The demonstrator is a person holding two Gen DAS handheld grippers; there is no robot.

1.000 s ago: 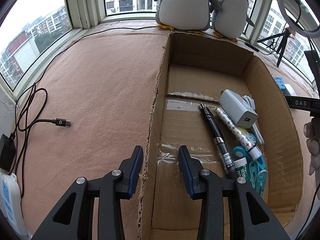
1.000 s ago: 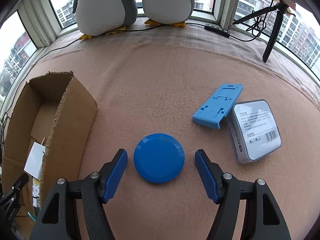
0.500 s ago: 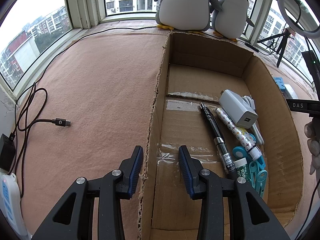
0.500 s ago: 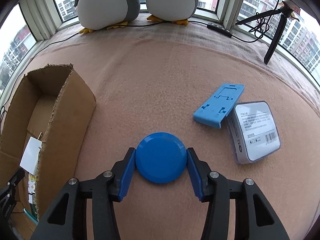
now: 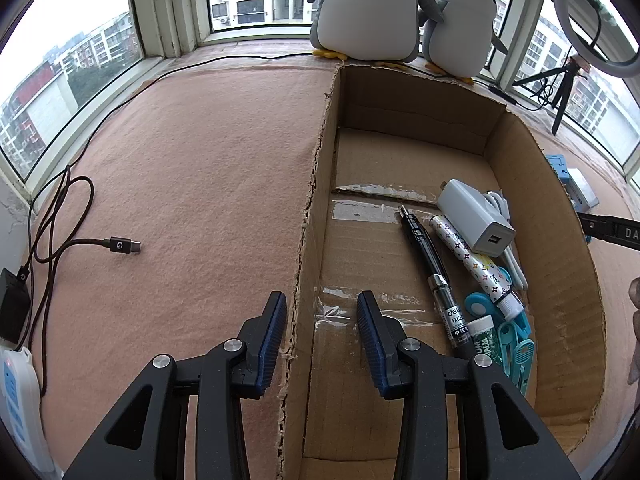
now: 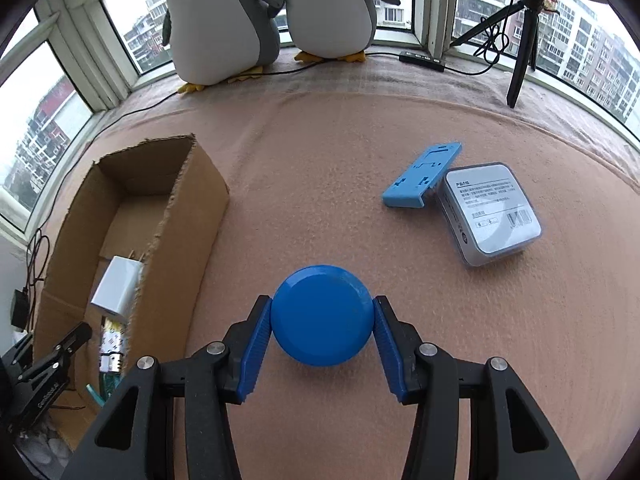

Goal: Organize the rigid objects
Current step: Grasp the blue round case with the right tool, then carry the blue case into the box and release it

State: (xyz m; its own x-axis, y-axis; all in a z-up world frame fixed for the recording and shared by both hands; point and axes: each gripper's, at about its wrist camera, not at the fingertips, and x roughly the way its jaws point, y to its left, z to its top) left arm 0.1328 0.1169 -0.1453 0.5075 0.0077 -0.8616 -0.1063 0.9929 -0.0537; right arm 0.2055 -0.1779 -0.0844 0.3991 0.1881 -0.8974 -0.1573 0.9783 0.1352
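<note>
My right gripper [image 6: 322,334] is shut on a round blue disc [image 6: 322,314] and holds it above the pink cloth. A blue phone stand [image 6: 422,174] and a grey boxed item [image 6: 490,212] lie to the right of it. The cardboard box [image 6: 192,216] stands to the left. In the left wrist view my left gripper [image 5: 322,334] is open and empty, its fingers astride the left wall of the box [image 5: 316,184]. Inside lie a white charger [image 5: 474,220], a black pen [image 5: 430,264], a patterned tube [image 5: 476,264] and teal clips [image 5: 508,332].
Two plush penguins [image 6: 272,16] sit at the window ledge. A tripod [image 6: 520,40] stands at the back right. A black USB cable [image 5: 80,244] and a white power strip [image 5: 16,392] lie left of the box.
My right gripper closed on the blue disc and lifted it off the cloth, and its view shifted. The left gripper has not moved.
</note>
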